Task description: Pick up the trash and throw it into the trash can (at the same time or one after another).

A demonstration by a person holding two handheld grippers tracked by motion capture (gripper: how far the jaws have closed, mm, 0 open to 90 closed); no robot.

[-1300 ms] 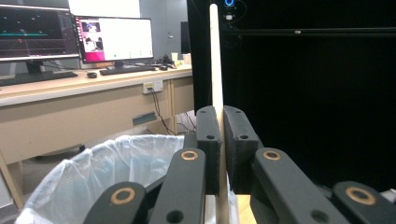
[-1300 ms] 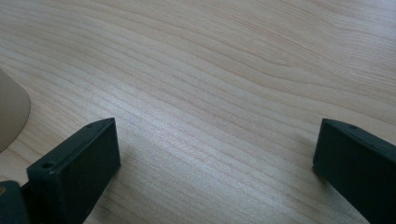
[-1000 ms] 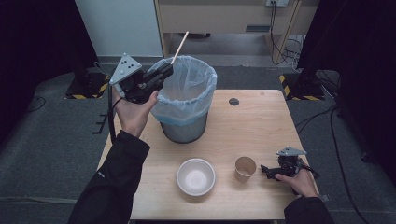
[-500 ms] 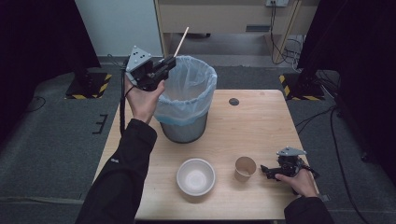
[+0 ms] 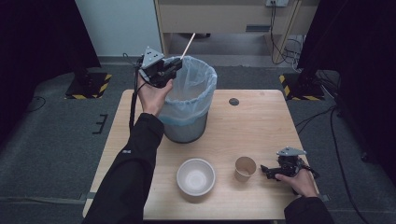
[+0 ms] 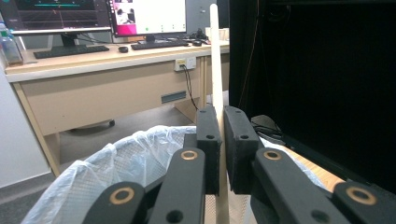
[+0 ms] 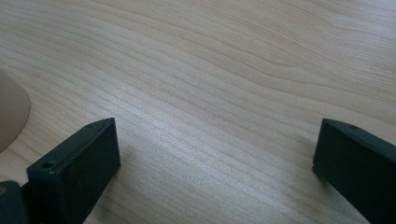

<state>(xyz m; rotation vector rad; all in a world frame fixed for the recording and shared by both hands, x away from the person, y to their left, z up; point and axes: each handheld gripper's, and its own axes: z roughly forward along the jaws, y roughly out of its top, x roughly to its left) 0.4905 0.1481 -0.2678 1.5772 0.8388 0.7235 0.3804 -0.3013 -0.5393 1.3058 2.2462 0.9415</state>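
My left gripper (image 5: 172, 70) is raised at the far left rim of a grey bin lined with a pale blue bag (image 5: 189, 100). It is shut on a thin wooden stick (image 5: 187, 45) that points up and away over the bin. In the left gripper view the stick (image 6: 215, 70) rises straight from between the two pressed jaws of my left gripper (image 6: 220, 135), with the bag's rim (image 6: 116, 158) below. My right gripper (image 5: 267, 171) rests on the table at the near right, open, beside a brown paper cup (image 5: 245, 168). Bare wood lies between the spread jaws of my right gripper (image 7: 212, 154).
A white bowl (image 5: 196, 177) stands on the wooden table (image 5: 261, 121) near the front edge, left of the cup. A small dark round mark (image 5: 234, 101) lies on the table behind the bin. A desk with monitors (image 6: 93, 18) stands beyond the table.
My left hand has carried the stick rightward, from left of the bin to its rim. The right gripper has stayed where it was.
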